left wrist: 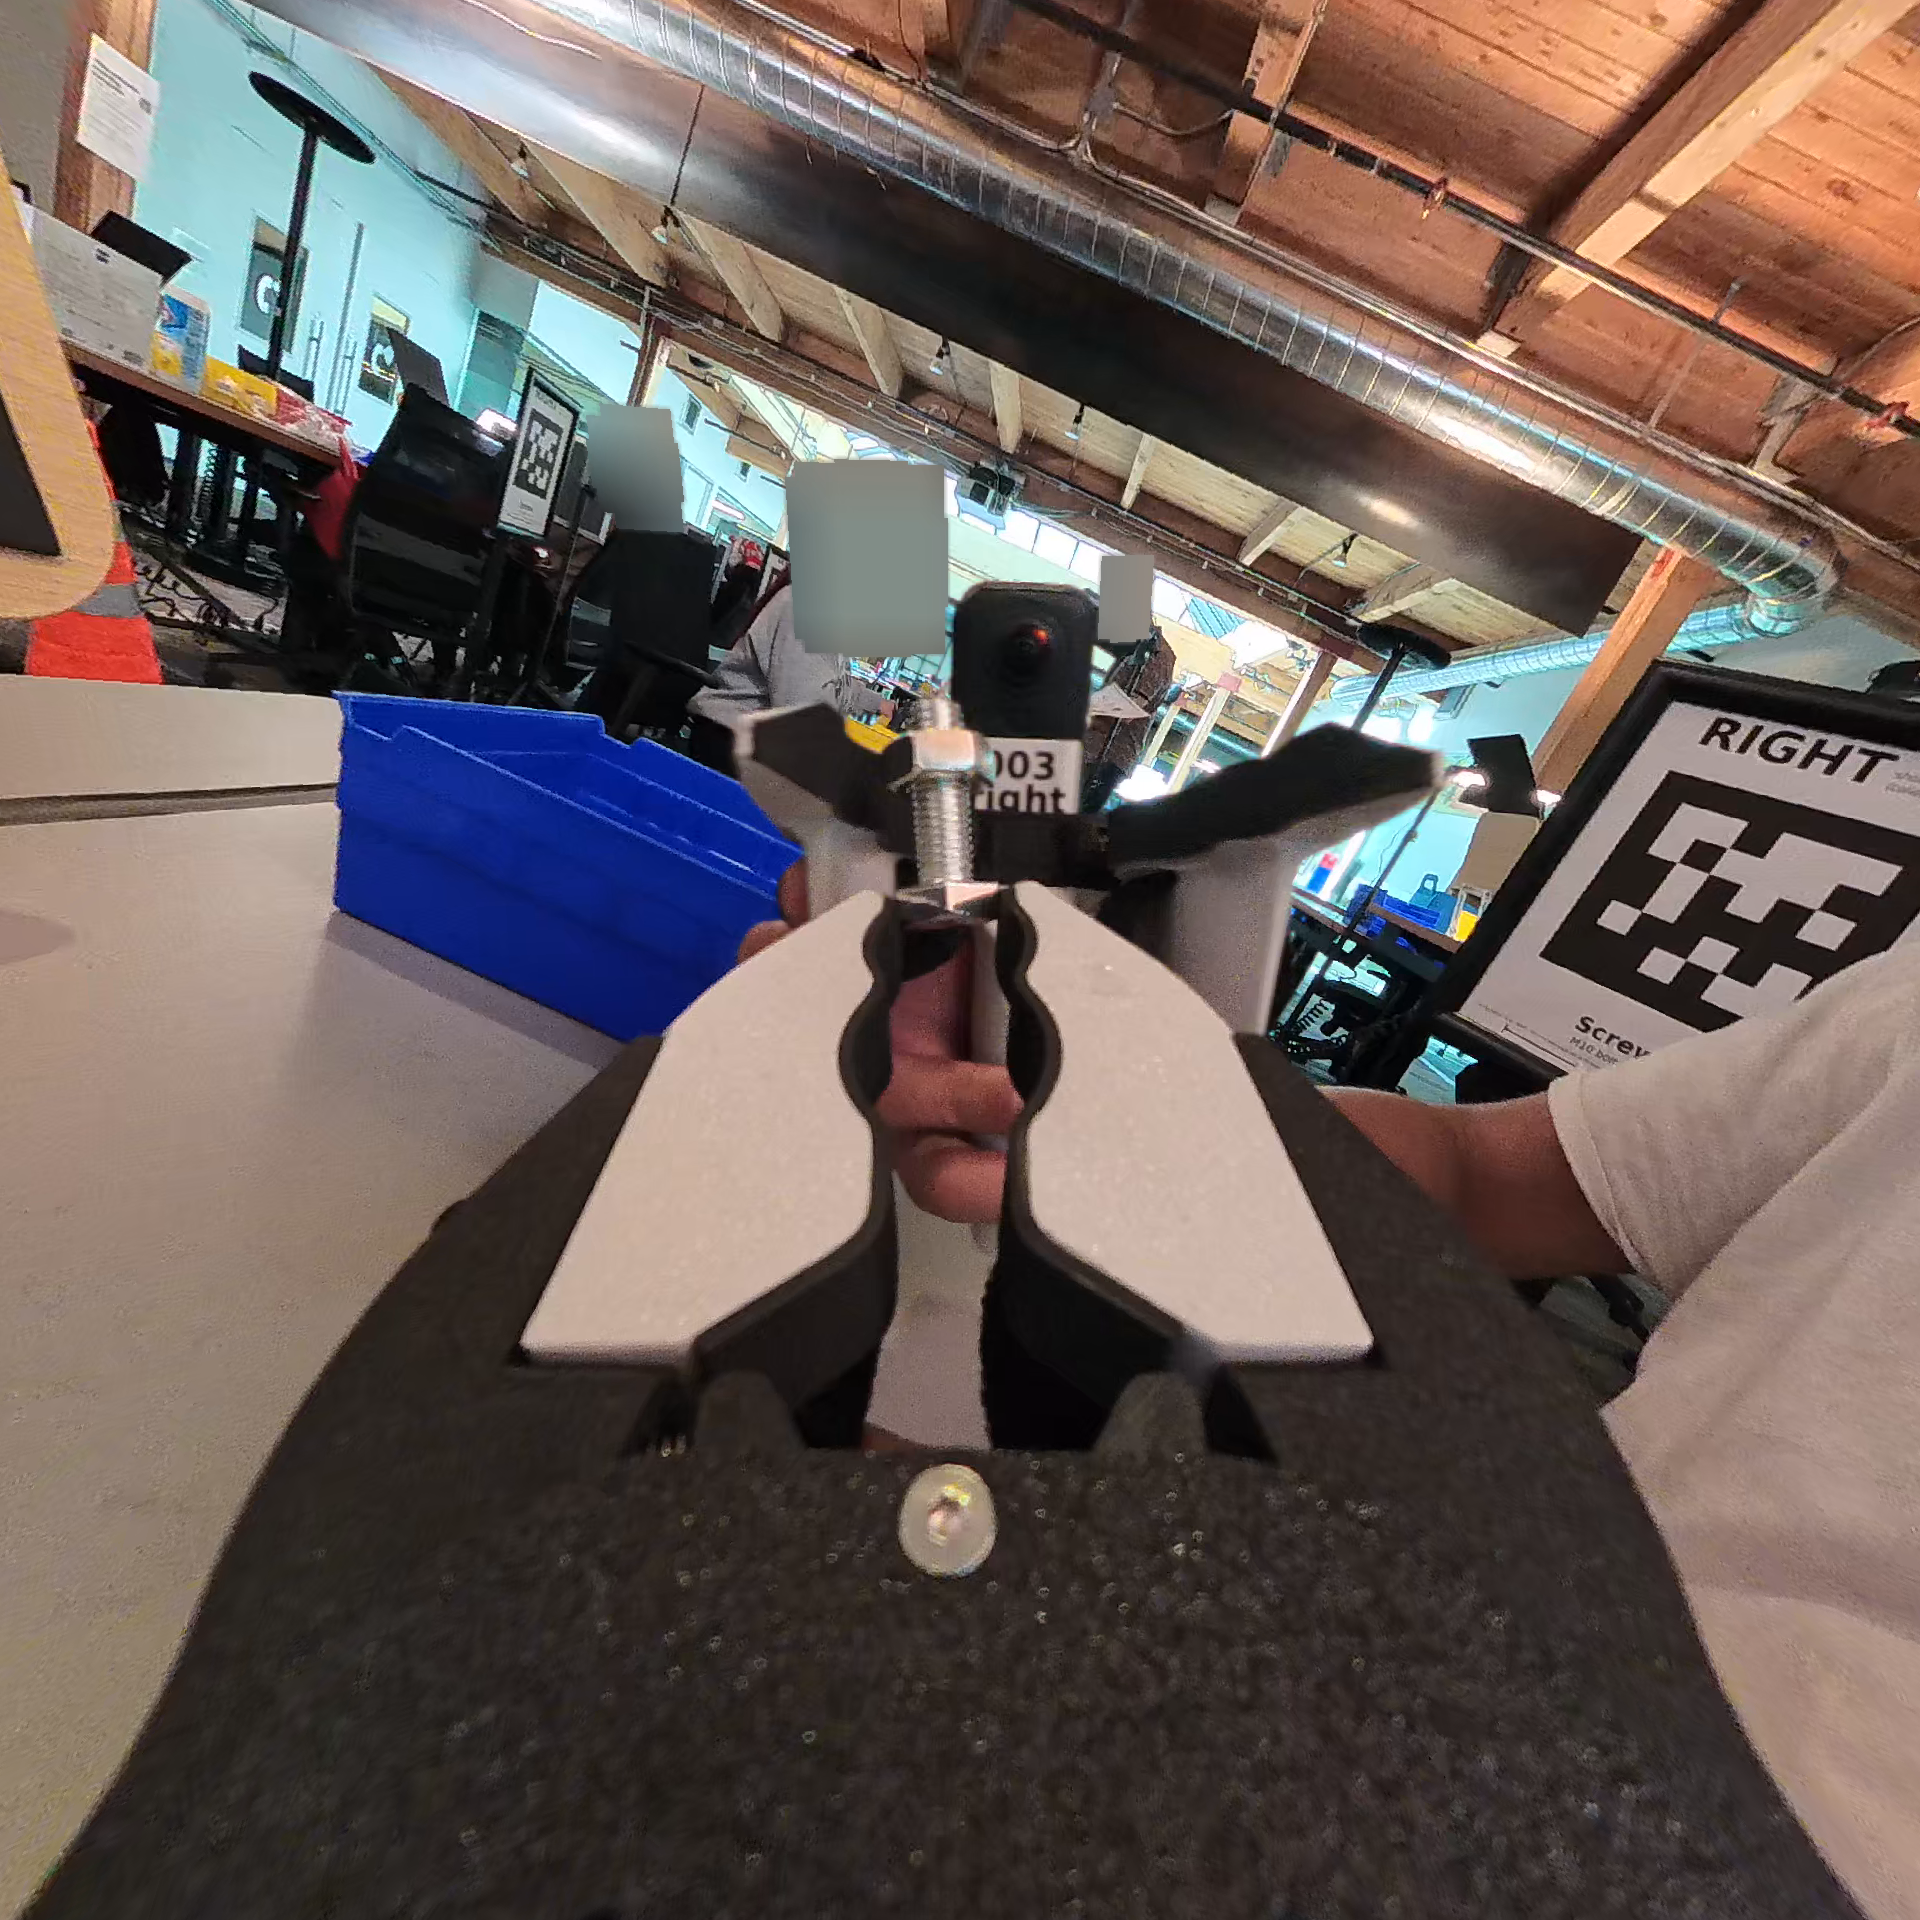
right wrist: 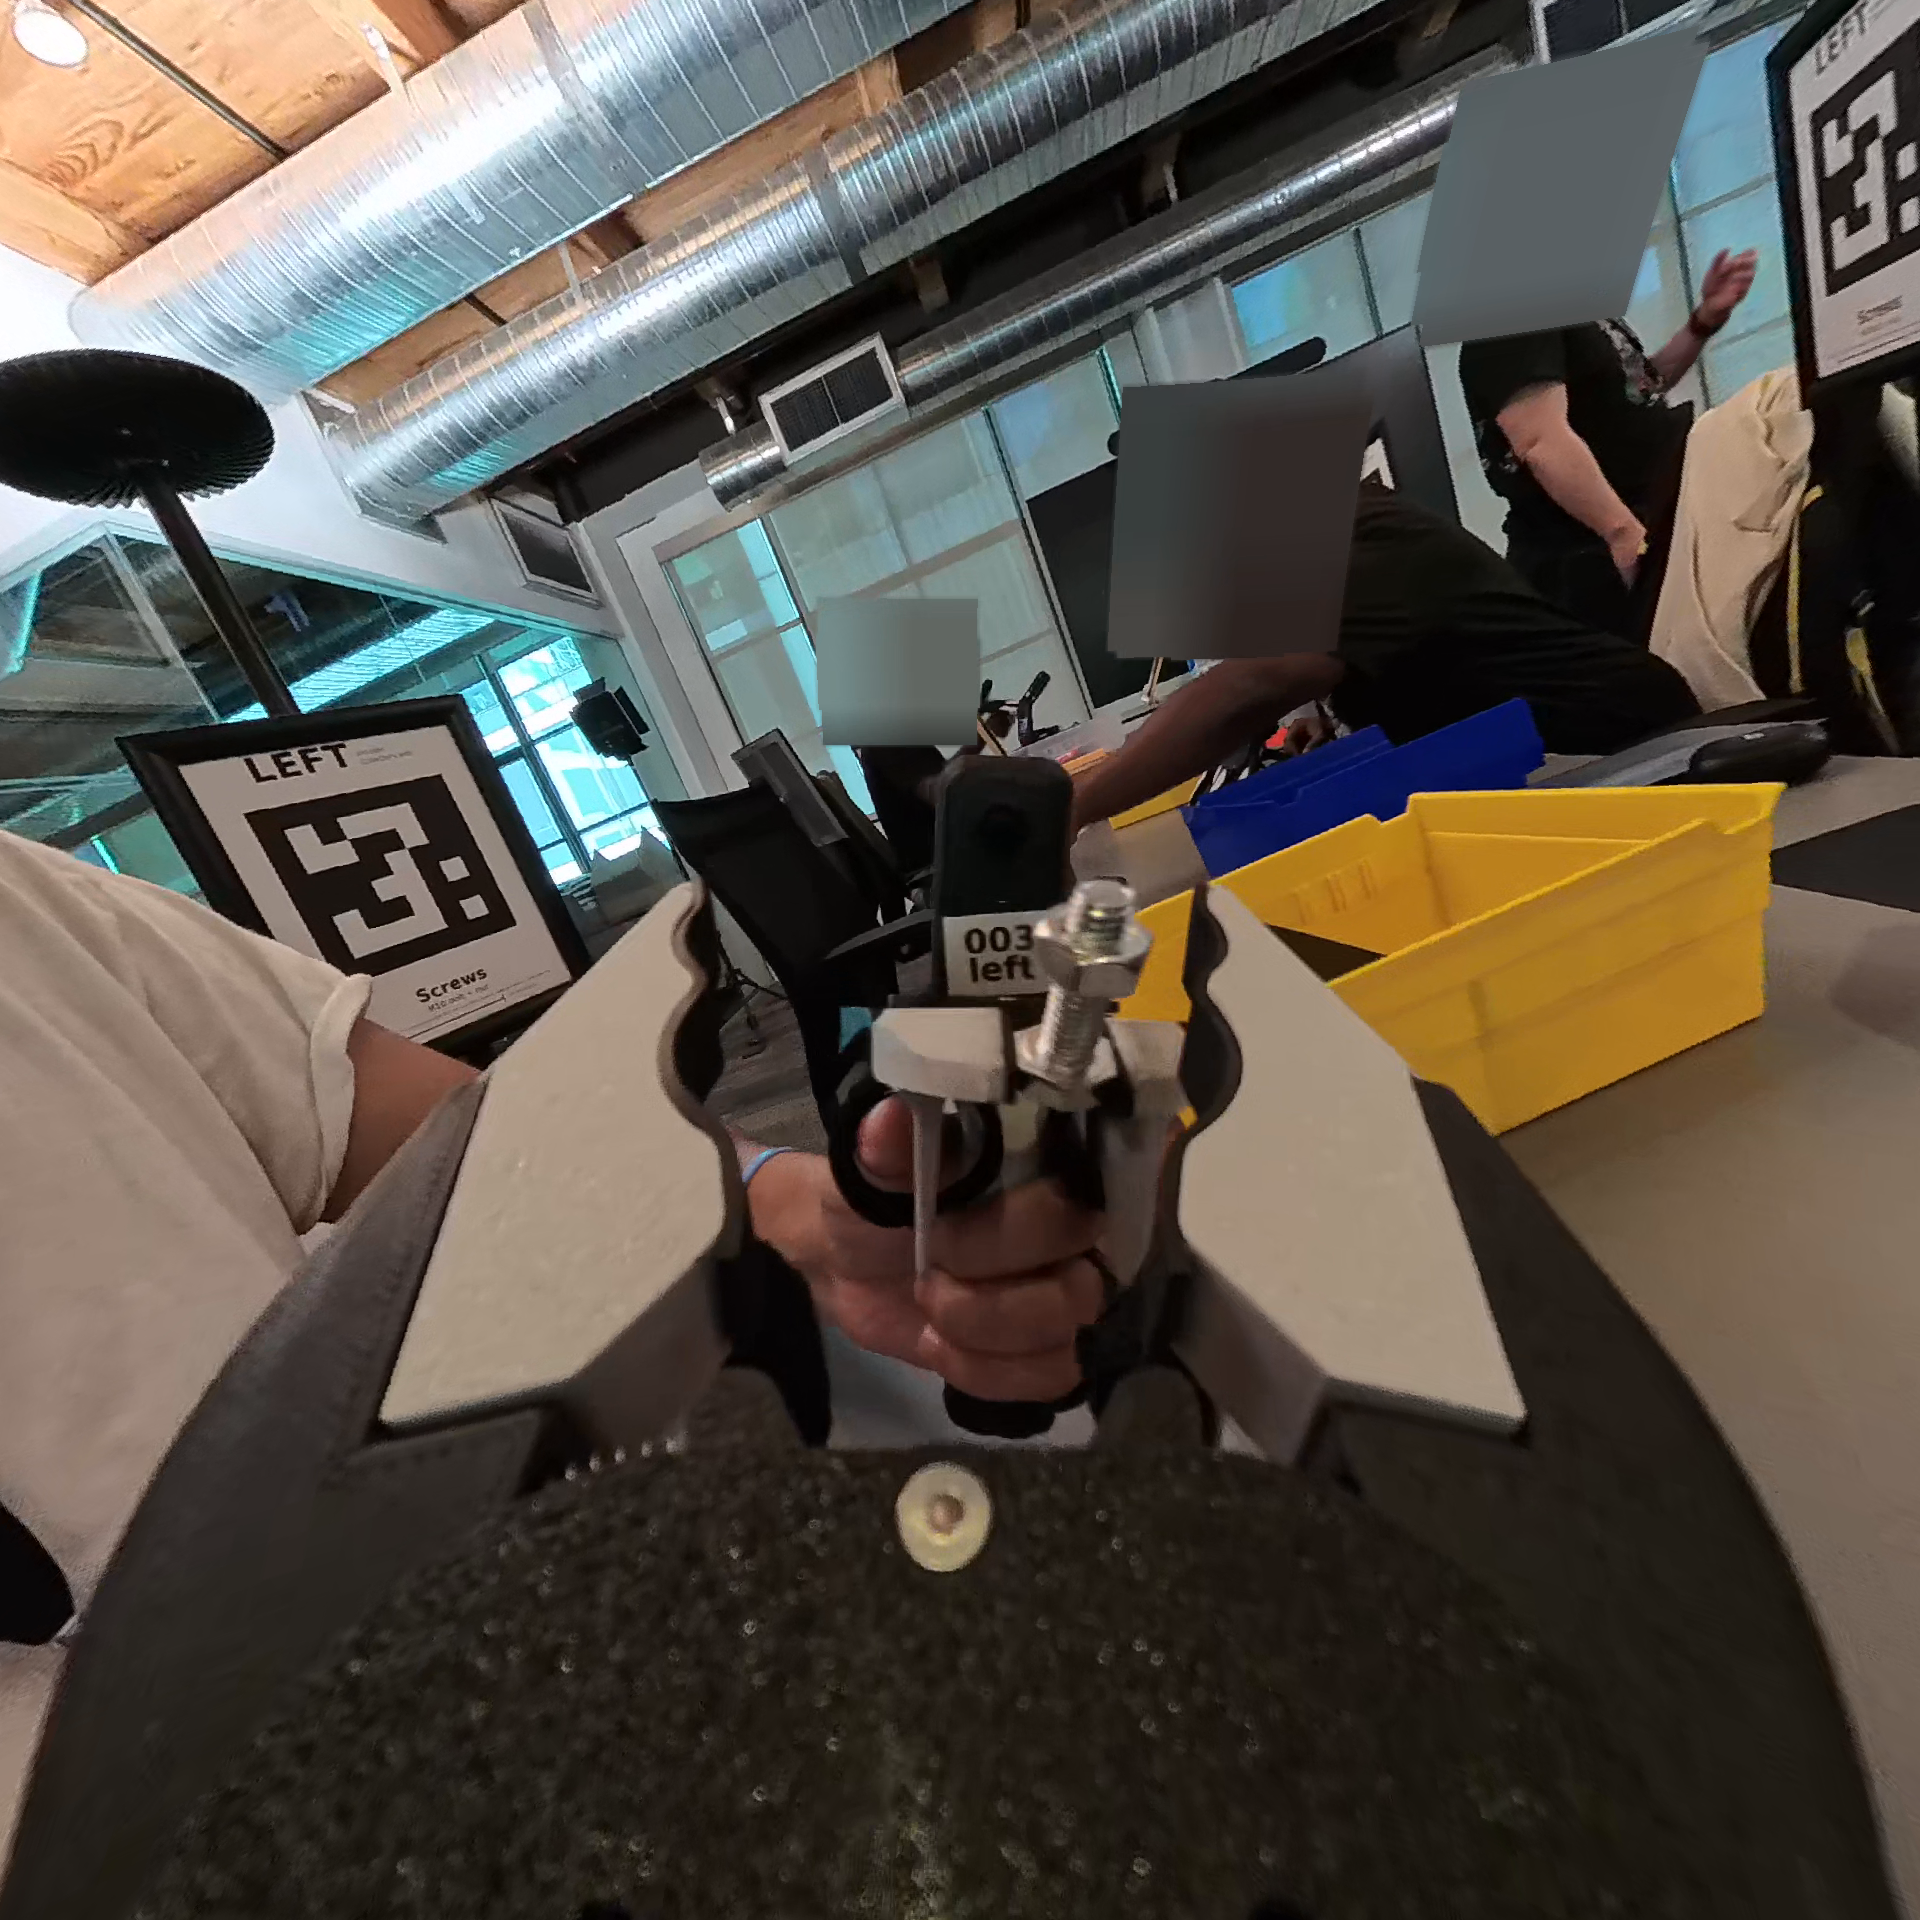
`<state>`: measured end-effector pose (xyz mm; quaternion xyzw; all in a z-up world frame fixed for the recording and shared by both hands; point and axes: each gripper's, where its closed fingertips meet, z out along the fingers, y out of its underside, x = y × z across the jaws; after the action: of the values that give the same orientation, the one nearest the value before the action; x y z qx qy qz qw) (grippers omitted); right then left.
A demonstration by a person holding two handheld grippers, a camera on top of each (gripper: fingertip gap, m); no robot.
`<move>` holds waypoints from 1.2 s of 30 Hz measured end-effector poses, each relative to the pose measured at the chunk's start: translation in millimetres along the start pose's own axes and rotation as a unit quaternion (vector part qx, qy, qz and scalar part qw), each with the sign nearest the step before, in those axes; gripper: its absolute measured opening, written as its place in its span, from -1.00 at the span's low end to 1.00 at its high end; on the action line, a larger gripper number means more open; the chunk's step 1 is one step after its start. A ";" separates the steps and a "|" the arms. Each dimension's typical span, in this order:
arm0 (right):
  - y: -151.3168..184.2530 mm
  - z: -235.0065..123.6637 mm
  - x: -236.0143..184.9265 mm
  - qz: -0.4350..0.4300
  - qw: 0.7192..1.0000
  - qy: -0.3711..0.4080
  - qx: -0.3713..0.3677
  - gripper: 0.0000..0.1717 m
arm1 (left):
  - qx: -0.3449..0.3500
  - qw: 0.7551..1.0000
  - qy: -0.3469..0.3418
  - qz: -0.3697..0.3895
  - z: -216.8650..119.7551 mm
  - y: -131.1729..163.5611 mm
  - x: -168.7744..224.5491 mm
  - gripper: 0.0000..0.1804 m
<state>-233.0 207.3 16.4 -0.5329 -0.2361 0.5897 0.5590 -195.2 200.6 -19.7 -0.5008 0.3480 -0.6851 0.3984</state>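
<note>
Steel bolt (left wrist: 940, 831) w/ nut (left wrist: 940, 756) upright at frame centre, head clamped in left gripper (left wrist: 943, 914) fingers for access; right gripper (right wrist: 951, 966) fingers spread wide, empty, facing it

Workshop interior. Exposed reddish wooden plank ceiling with beams (left wrist: 1558, 156); long ribbed silver ventilation ducts (right wrist: 582, 177) beneath. Pale teal wall (left wrist: 208, 197) left. Large glass-paned windows (right wrist: 904, 520), daylight. Black office chairs (right wrist: 758, 862) beyond the pale grey desk (left wrist: 156, 1039).
</note>
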 end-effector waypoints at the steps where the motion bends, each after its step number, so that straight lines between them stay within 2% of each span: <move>1: -1.1 0.3 -2.1 -0.003 1.000 -0.002 0.002 0.03 | 0.003 1.000 -0.002 -0.001 -0.5 -1.6 -1.9 -0.81; 6: -4.4 -4.3 1.0 0.008 1.000 -0.001 0.004 0.01 | 0.022 0.999 -0.023 0.000 -12.6 -13.3 -11.7 -0.82; 10: -8.7 -6.9 -1.0 0.010 1.000 -0.010 0.015 -0.10 | 0.036 0.999 -0.041 0.000 -22.8 -22.5 -18.9 -0.81; 15: -6.3 -6.2 10.3 0.012 1.000 0.020 0.014 0.04 | 0.017 0.999 -0.029 0.007 -15.8 -11.8 -11.8 -0.81; 19: -0.1 0.9 3.6 0.011 1.000 0.008 0.003 0.07 | -0.007 1.000 -0.008 0.015 -1.9 1.0 0.7 -0.81; 23: -1.0 2.2 -2.4 0.000 1.000 0.001 0.001 0.06 | 0.007 1.000 -0.014 0.005 -6.1 -5.7 -6.7 -0.82; 25: -2.8 -1.6 -1.5 0.003 1.000 -0.002 0.001 0.03 | 0.015 1.000 -0.023 0.010 -12.1 -12.0 -10.4 -0.82; 29: -8.0 -10.8 0.1 0.014 1.000 -0.014 0.010 -0.16 | 0.025 0.999 -0.044 0.017 -23.1 -20.5 -17.6 -0.81; 36: 0.7 -4.2 6.7 0.004 1.000 0.012 -0.006 -0.01 | 0.000 1.000 -0.024 0.018 -12.4 -4.9 -9.2 -0.81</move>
<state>-228.3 211.8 11.9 -0.5444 -0.2302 0.5840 0.5564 -206.5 212.0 -22.3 -0.5109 0.3473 -0.6653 0.4192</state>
